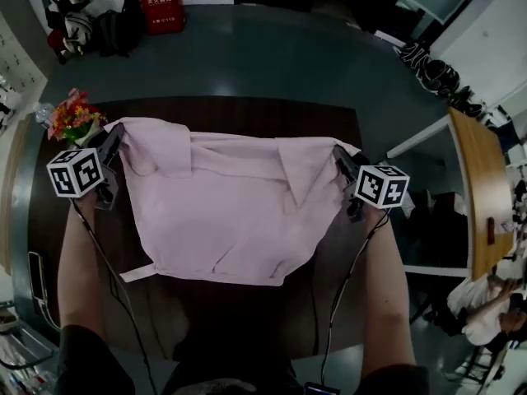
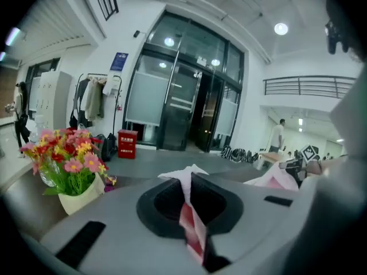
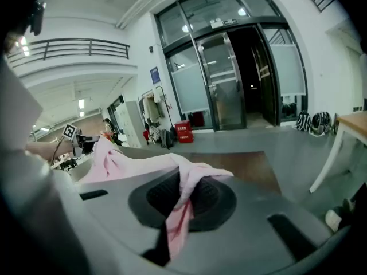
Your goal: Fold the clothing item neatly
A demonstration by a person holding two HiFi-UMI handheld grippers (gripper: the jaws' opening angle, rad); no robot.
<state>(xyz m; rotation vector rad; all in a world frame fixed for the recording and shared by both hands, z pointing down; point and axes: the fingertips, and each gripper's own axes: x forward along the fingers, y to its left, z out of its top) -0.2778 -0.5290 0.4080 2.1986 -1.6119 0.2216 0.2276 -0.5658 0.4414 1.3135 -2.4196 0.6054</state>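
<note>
A pale pink garment (image 1: pixel 230 212) hangs spread between the two grippers above a dark wooden table (image 1: pixel 247 112). My left gripper (image 1: pixel 115 138) is shut on the garment's upper left corner, and a pinch of pink cloth (image 2: pixel 186 202) shows between its jaws in the left gripper view. My right gripper (image 1: pixel 342 159) is shut on the upper right corner, with pink cloth (image 3: pixel 183 202) bunched between its jaws in the right gripper view. The lower hem sags towards me, and a folded flap runs down the middle right.
A pot of red and pink flowers (image 1: pixel 72 118) stands at the table's far left corner, close to the left gripper. A red box (image 1: pixel 162 6) and bags sit on the floor beyond. A wooden desk (image 1: pixel 486 196) with people is at the right.
</note>
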